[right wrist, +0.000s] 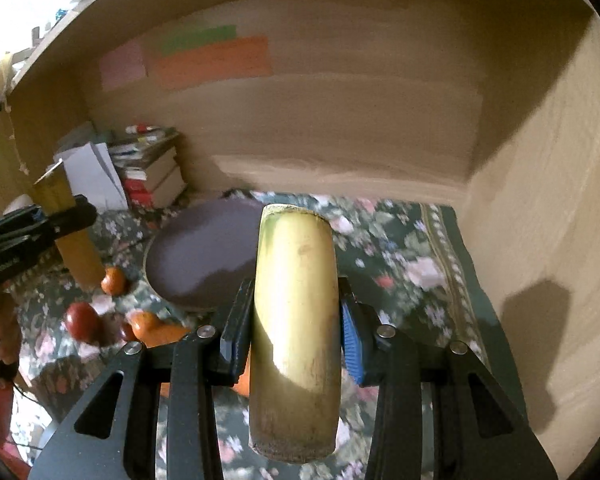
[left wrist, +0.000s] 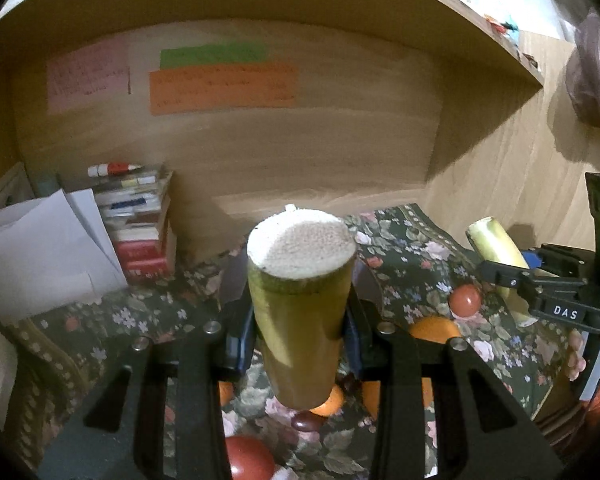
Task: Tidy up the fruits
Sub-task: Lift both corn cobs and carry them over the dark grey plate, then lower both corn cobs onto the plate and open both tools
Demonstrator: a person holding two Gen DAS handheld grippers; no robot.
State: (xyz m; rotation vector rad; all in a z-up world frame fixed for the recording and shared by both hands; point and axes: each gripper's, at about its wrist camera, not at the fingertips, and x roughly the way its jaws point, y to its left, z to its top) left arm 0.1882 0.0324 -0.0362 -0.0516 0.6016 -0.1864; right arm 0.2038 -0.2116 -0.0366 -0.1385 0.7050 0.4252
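My left gripper [left wrist: 298,320] is shut on a thick sugarcane piece [left wrist: 298,320], held upright above the floral cloth [left wrist: 400,248]; its pale cut end faces the camera. My right gripper [right wrist: 294,312] is shut on a second, yellow-green sugarcane piece [right wrist: 296,320]. That gripper and its piece [left wrist: 496,244] show at the right of the left wrist view. The left gripper and its cane [right wrist: 66,232] show at the left of the right wrist view. Oranges [left wrist: 434,330] and red tomatoes [left wrist: 465,300] lie on the cloth below. A round dark plate [right wrist: 204,256] lies ahead of the right gripper.
A stack of books [left wrist: 140,224] and white papers [left wrist: 40,256] stand at the back left. Wooden alcove walls [right wrist: 540,200] close in the back and right, with a shelf above. Coloured paper notes [left wrist: 220,88] hang on the back wall.
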